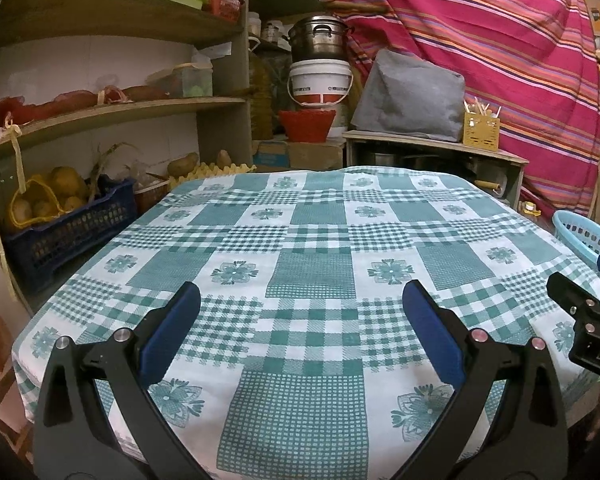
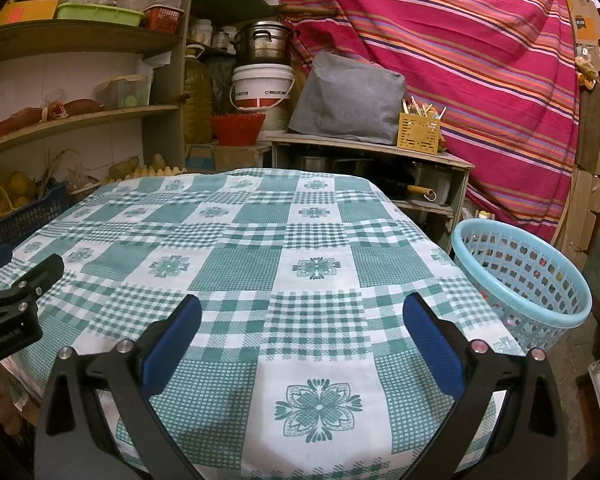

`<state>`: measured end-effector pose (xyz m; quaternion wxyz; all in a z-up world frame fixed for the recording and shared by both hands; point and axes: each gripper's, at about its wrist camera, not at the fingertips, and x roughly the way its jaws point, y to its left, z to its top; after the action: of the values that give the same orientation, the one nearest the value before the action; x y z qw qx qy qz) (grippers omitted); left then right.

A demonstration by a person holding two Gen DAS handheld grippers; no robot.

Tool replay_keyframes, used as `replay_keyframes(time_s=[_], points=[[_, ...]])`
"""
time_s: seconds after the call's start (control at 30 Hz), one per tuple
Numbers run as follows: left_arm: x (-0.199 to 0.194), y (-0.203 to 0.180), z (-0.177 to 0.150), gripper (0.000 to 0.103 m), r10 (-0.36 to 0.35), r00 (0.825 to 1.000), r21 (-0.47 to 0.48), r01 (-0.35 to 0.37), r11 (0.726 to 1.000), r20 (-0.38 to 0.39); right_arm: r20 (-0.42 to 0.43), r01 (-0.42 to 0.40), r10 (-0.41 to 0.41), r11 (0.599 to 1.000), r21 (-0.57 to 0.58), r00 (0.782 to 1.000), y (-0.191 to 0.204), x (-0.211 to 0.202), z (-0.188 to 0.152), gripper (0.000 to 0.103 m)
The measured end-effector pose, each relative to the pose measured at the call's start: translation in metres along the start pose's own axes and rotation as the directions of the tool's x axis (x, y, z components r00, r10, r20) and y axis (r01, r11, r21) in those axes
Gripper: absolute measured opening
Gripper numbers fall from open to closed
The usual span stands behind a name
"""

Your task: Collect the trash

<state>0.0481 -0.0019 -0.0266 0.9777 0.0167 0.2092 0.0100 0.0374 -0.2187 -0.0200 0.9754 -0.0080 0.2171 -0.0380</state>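
Observation:
A table under a green-and-white checked cloth fills both views, and I see no trash lying on it. My left gripper hovers open above the near part of the cloth, nothing between its blue pads. My right gripper is open too, over the near right part of the table, and shows as a black jaw at the right edge of the left wrist view. A light-blue perforated basket stands off the table's right edge; small coloured bits show through its holes.
Wooden shelves with a blue crate of potatoes stand at the left. Behind the table are a pot on a white bucket, a red bowl, a low cabinet with a grey cover, and a striped pink curtain.

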Motion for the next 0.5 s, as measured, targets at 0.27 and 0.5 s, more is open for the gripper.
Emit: replay_keyframes(time_s=[0.27,0.5], points=[[-0.0053,-0.0072,-0.0014,0.098,0.007,1.0,0.021,-0.008,1.0,0.021,0.0,0.0,0.0,1.0,0.0,1.0,-0.0001,-0.0002,0.0,0.098],[-0.0069,-0.0083,-0.0016,0.098,0.007,1.0,0.006,-0.007,1.0,0.018,0.0,0.001,-0.001,1.0,0.0,1.0,-0.0007,-0.0002,0.0,0.098]])
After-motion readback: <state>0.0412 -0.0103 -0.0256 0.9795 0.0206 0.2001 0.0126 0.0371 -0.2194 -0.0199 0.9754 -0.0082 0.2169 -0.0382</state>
